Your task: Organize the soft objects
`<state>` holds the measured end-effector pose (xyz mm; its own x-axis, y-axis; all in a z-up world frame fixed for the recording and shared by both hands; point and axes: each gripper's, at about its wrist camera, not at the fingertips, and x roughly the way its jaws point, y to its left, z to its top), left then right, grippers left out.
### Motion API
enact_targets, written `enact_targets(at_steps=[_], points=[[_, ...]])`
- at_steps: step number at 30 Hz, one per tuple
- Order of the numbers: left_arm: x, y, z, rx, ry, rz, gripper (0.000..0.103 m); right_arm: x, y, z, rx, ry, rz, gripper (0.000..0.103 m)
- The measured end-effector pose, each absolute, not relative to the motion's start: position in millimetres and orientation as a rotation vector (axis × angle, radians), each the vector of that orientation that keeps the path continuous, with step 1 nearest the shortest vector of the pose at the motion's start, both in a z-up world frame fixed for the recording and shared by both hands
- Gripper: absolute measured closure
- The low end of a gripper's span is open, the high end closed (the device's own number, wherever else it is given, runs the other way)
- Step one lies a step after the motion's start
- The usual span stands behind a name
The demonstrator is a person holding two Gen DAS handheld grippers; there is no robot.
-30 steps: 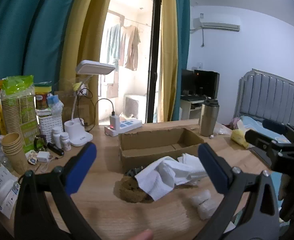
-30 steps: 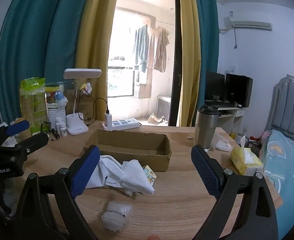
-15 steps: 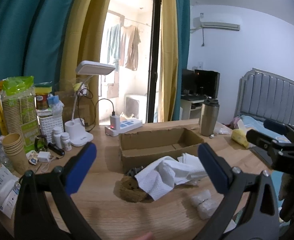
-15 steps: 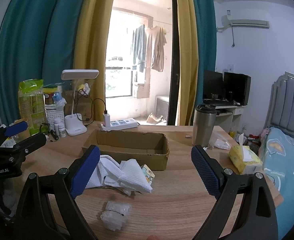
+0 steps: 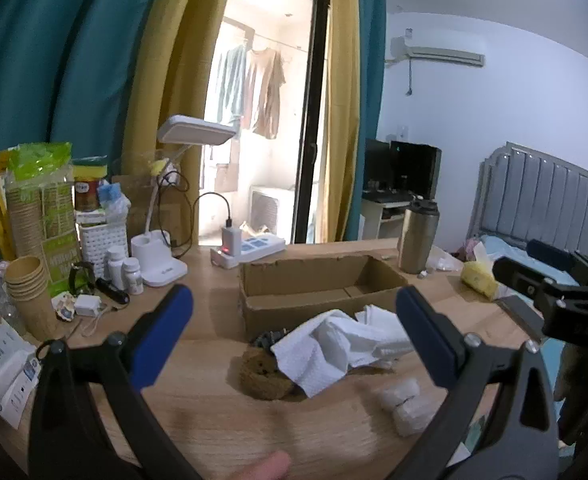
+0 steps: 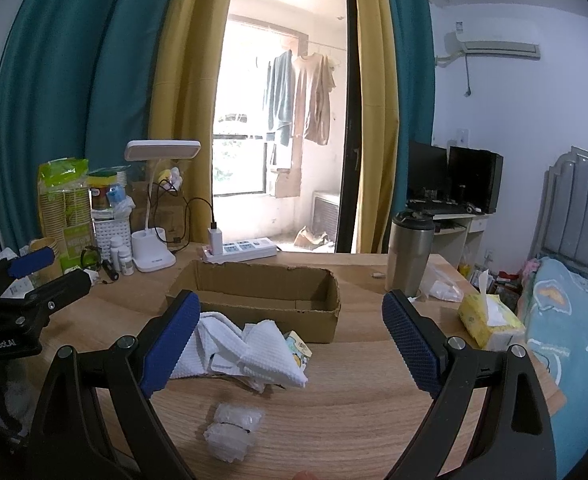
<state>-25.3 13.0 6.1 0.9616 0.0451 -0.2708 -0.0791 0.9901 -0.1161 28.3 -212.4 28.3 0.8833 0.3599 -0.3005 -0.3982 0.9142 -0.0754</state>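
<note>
Soft objects all lie on the worktop [image 6: 354, 400] outside the cardboard box [image 6: 322, 320]; none is picked up.

- Left tongs [image 5: 292, 308]: spread wide, nothing between the pads. Right tongs [image 6: 292, 304]: the same, wide and empty. Both hang above the near edge of the worktop, in front of the box.
- Against a second ago: the gap of each pair is unchanged and the pile has not stirred. Only the framing has drifted a little. You're holding station, so no step of the sorting has begun.
- White cloth [image 6: 254, 344]: crumpled, touching the front wall of the box.
- Brown sponge [image 5: 262, 372]: in front of the box, its rear edge tucked under the cloth's left end. A small dark item [image 5: 268, 338] sits just behind it; what it is, you can't tell.
- Printed packet [image 6: 300, 350]: peeps from under the cloth's right end, near the box front.
- Bubble-wrap bundle [image 6: 234, 432]: apart from the pile, farther out from the box, nearest the right tongs.
- Box interior: bare where it shows.

Judgement: the bundle is the easy first take. The cloth will drape and may drag the packet along.
</note>
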Motion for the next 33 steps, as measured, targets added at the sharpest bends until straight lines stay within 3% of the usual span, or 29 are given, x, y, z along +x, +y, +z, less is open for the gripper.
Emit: enact_targets(at_steps=[33], points=[[-26.8,12.9,4.2,-0.146,0.271,0.051,0.001,28.1,-210.4,31.1,-0.138,0.286,0.4,0.008]])
